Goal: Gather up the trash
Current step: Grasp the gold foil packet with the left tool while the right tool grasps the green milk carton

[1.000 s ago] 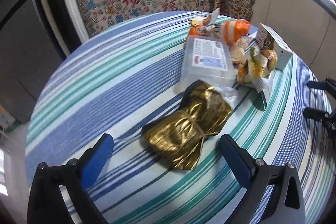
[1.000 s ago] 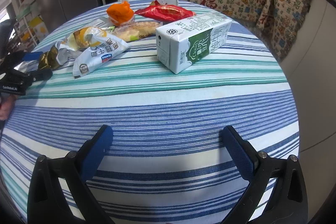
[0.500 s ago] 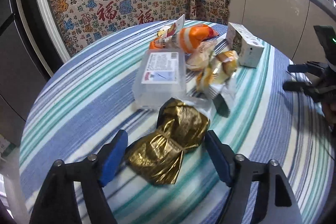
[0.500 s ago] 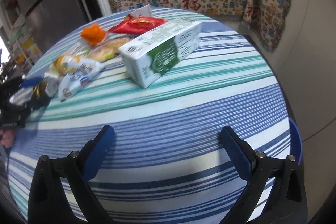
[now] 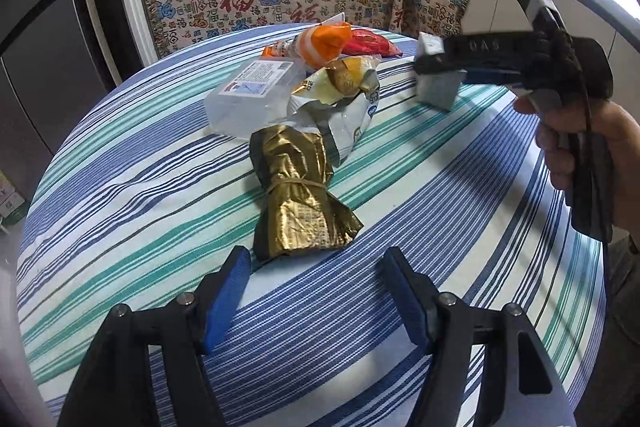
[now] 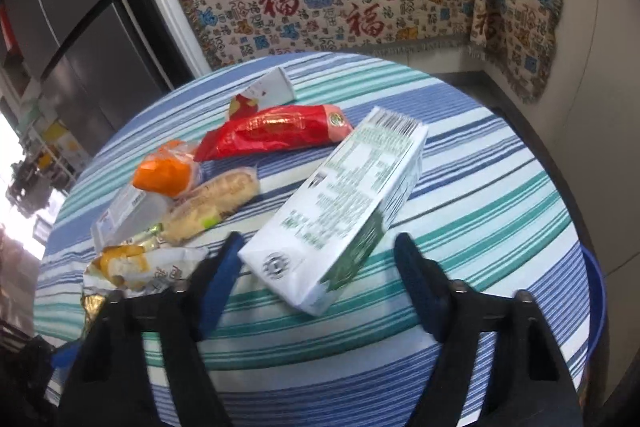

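The left claw hangs over the striped tablecloth with its blue pads apart and closing. The gold wrapper lies just ahead of the tips, its near end reaching the gap but not gripped. It is crinkled metallic foil, pinched at the waist by a band and flaring at both ends. Beyond it sit a torn white and yellow snack bag, a clear plastic box with a printed label, and an orange wrapper.

The right claw straddles the carton, a white and green cardboard box lying on its side, its near end between the blue fingers. The jaws are closing; a gap shows at the right pad, so no grip yet. Ahead and left of this claw lie a glossy red packet, an orange wrapper, a bread roll in clear film and a small white box.

In the left view, a hand wraps the right claw's pistol handle, fingers curled round it, the tool reaching leftward onto the carton.
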`<state>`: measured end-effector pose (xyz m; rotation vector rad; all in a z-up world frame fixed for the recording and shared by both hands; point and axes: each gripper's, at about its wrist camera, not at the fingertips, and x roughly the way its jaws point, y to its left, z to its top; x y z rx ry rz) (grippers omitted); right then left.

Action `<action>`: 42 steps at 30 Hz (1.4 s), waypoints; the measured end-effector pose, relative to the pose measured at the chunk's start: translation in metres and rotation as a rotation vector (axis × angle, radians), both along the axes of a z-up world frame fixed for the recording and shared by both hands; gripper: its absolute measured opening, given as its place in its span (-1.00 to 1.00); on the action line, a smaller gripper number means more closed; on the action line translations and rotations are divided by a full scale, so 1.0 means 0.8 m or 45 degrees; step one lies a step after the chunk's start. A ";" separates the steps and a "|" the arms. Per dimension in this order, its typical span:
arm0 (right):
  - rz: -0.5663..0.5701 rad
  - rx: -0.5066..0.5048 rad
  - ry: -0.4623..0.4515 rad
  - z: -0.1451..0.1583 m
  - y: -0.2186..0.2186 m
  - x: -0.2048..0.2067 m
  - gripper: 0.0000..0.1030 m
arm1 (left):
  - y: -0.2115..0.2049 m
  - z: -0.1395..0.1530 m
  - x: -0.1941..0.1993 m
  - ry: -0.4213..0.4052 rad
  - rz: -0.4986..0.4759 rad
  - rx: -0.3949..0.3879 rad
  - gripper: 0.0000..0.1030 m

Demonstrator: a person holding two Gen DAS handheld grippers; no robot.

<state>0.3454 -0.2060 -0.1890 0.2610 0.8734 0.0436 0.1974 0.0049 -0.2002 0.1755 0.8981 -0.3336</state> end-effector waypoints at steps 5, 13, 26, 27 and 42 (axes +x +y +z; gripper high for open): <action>-0.005 0.207 -0.014 0.005 -0.055 -0.035 -0.06 | 0.001 -0.001 0.003 0.005 -0.005 -0.004 0.36; -0.067 0.562 0.082 -0.028 -0.142 -0.086 0.22 | 0.000 -0.003 0.005 0.008 -0.022 0.005 0.42; -0.055 -0.033 -0.006 0.011 -0.066 -0.052 0.88 | 0.013 0.022 0.013 -0.021 0.057 -0.178 0.44; -0.056 -0.056 0.013 0.007 -0.060 -0.043 0.88 | 0.013 0.022 0.016 -0.017 0.067 -0.187 0.45; 0.371 -0.165 0.059 -0.017 0.011 -0.086 0.01 | 0.002 0.001 0.043 0.028 0.195 -0.070 0.45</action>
